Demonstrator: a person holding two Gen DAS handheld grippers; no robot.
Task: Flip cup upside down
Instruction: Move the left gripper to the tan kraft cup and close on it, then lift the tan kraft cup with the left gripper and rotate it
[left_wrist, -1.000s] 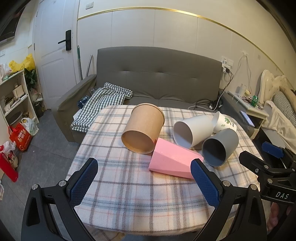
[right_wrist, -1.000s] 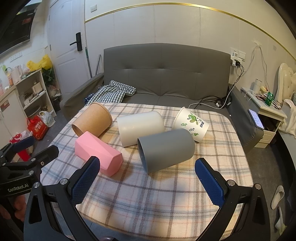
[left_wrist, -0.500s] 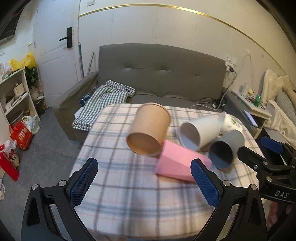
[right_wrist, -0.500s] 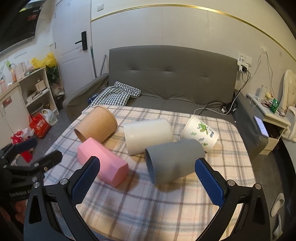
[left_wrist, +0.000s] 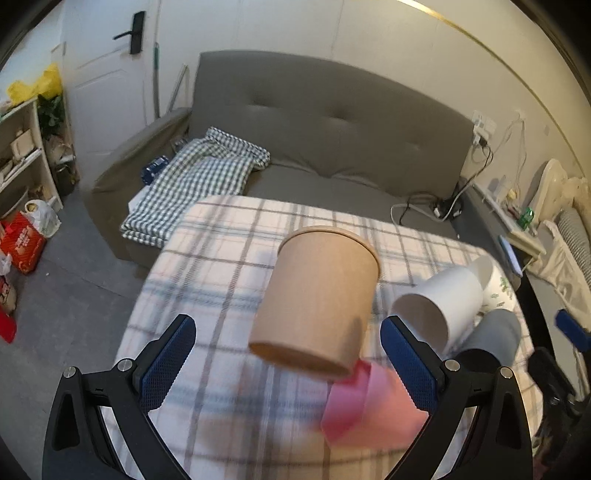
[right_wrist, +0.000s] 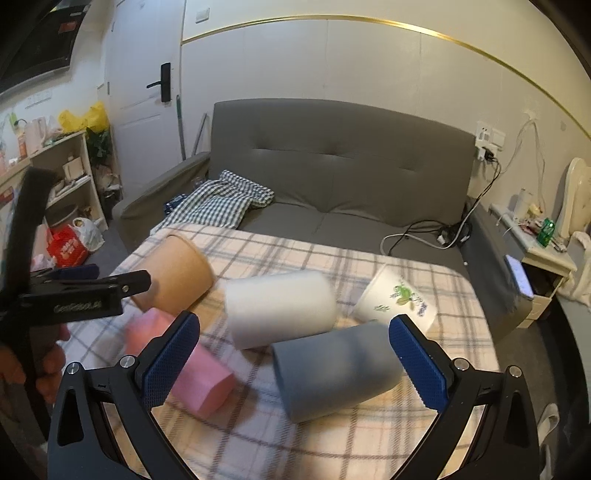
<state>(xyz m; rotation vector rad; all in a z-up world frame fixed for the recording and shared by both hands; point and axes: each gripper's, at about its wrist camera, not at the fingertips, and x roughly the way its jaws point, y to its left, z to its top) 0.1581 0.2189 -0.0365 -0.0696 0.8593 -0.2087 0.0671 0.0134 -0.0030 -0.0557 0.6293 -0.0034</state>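
Several cups lie on their sides on the plaid-covered table (left_wrist: 221, 258). A brown paper cup (left_wrist: 317, 302) lies between the tips of my open left gripper (left_wrist: 291, 362), untouched; it also shows in the right wrist view (right_wrist: 177, 277). A pink cup (left_wrist: 373, 410) lies beside it, also in the right view (right_wrist: 192, 373). A white cup (right_wrist: 280, 306), a grey cup (right_wrist: 336, 373) and a leaf-printed white cup (right_wrist: 395, 299) lie before my open right gripper (right_wrist: 295, 362). The left gripper (right_wrist: 74, 291) shows at the right view's left edge.
A grey sofa (right_wrist: 332, 177) with a checked cloth (right_wrist: 218, 203) stands behind the table. Shelves (right_wrist: 55, 177) and bags are at the left, a bedside table (right_wrist: 543, 254) with cables at the right. The right gripper's tip (left_wrist: 572, 328) shows at the left view's right edge.
Both grippers have moved forward toward the cups. The left gripper has closed in on the brown cup, which now sits between its fingertips. The cups have not moved.
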